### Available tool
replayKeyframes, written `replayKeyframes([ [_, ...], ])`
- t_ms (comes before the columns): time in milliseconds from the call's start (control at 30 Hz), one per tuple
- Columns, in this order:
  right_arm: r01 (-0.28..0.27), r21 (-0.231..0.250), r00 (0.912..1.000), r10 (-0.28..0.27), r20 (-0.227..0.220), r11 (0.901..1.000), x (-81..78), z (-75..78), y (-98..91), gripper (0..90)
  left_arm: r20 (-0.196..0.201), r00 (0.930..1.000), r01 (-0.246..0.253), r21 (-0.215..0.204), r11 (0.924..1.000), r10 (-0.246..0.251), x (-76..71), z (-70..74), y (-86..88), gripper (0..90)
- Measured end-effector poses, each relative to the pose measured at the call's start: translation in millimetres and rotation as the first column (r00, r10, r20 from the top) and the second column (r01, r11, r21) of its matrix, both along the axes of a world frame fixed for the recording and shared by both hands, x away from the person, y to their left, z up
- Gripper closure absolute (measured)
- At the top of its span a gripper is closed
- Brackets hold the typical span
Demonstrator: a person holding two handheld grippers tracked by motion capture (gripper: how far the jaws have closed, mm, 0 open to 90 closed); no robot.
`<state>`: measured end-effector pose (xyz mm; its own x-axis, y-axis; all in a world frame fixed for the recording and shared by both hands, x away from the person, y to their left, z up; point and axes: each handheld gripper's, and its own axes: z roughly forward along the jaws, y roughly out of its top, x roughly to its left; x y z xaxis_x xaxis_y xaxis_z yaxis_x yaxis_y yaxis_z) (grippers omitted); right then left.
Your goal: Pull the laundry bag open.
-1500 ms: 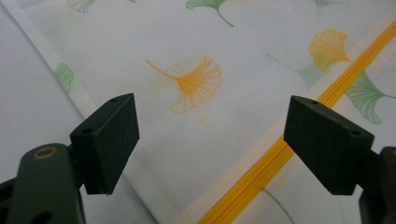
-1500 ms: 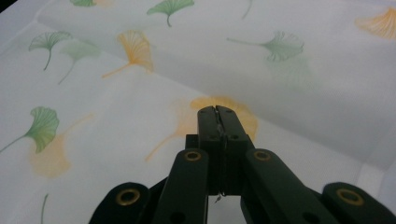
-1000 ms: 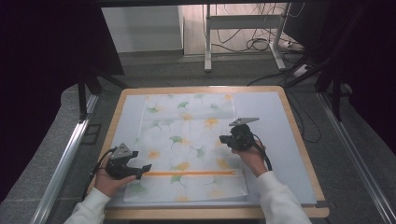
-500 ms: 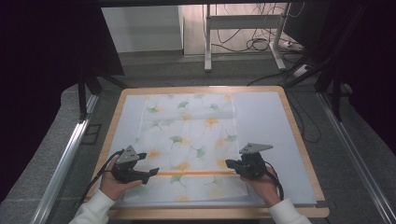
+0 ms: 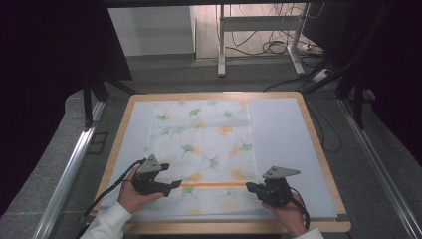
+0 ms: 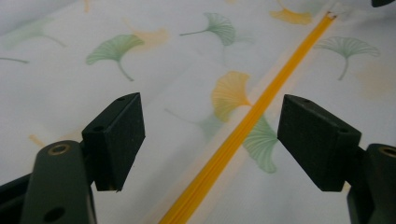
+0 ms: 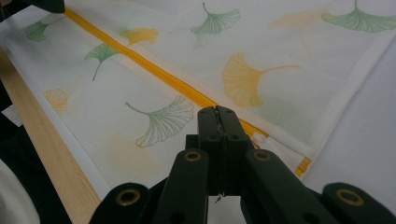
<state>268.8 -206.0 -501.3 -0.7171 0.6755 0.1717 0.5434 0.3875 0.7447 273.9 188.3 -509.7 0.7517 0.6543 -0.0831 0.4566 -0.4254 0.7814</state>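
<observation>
1. The left gripper [image 5: 174, 185] is released: in the left gripper view its two black pads [image 6: 116, 140] stand wide apart above the cloth [image 5: 204, 154], with the orange stripe [image 6: 243, 128] running between them and neither pad touching fabric. It looks poised to take the cloth's left edge. To do that well, I would lower it until one pad slides under the hem, then close on the stripe's end, so that both hands hold the same line.

2. The cloth, white with green and yellow ginkgo leaves, lies flat on the pale mat [image 5: 283, 134] covering the desk [image 5: 318, 149]. Its near edge is close to the person's side, and the stripe crosses it from one gripper to the other.

3. The right gripper [image 5: 249, 186] is clenched. In the right gripper view its pads [image 7: 217, 121] are pressed together at the cloth's right hem, near the stripe's end; whether fabric is pinched between them I cannot tell for sure. If it is, keep that hold steady and low until the left side is gripped, then lift both evenly so the fold stays square.

4. A small white tag [image 7: 258, 138] sits at the hem by the right gripper; no writing on it is legible, and no brand shows elsewhere.
</observation>
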Motion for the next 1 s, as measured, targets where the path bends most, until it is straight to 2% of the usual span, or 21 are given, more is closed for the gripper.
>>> replayKeyframes([
  [200, 0.012, -0.016, 0.9999, -0.012, 0.001, 0.9998, -2.2, -1.4, -1.5, 88.9, -0.008, 0.9986, 0.051, 0.002, 0.9987, -0.051, 5.5, 1.2, -12.8, 23.8],
  [433, 0.016, -0.027, 0.9999, -0.016, -0.004, 0.9995, -4.1, -2.6, 1.8, 88.8, -0.010, 0.9935, 0.113, -0.003, 0.9936, -0.113, 12.8, 4.2, -33.8, 25.7],
  [567, 0.019, -0.027, 0.9998, -0.020, -0.004, 0.9994, -4.3, -2.7, 1.5, 88.8, -0.005, 0.9916, 0.129, 0.002, 0.9916, -0.129, 16.7, 5.7, -45.9, 26.9],
  [667, 0.028, -0.022, 0.9996, -0.028, 0.001, 0.9994, -6.8, -2.0, -1.0, 88.9, 0.021, 0.9925, 0.120, 0.019, 0.9925, -0.121, 17.1, 7.5, -53.7, 28.1],
  [733, 0.033, -0.022, 0.9994, -0.033, 0.004, 0.9992, -8.6, -1.6, -3.6, 88.9, 0.010, 0.9919, 0.127, -0.001, 0.9919, -0.127, 17.8, 8.4, -56.8, 28.0],
  [1000, 0.045, -0.048, 0.9990, -0.045, -0.008, 0.9979, -9.5, -4.2, -6.5, 88.9, 0.020, 0.9863, 0.163, 0.035, 0.9860, -0.164, 20.1, 8.2, -78.2, 29.4],
])
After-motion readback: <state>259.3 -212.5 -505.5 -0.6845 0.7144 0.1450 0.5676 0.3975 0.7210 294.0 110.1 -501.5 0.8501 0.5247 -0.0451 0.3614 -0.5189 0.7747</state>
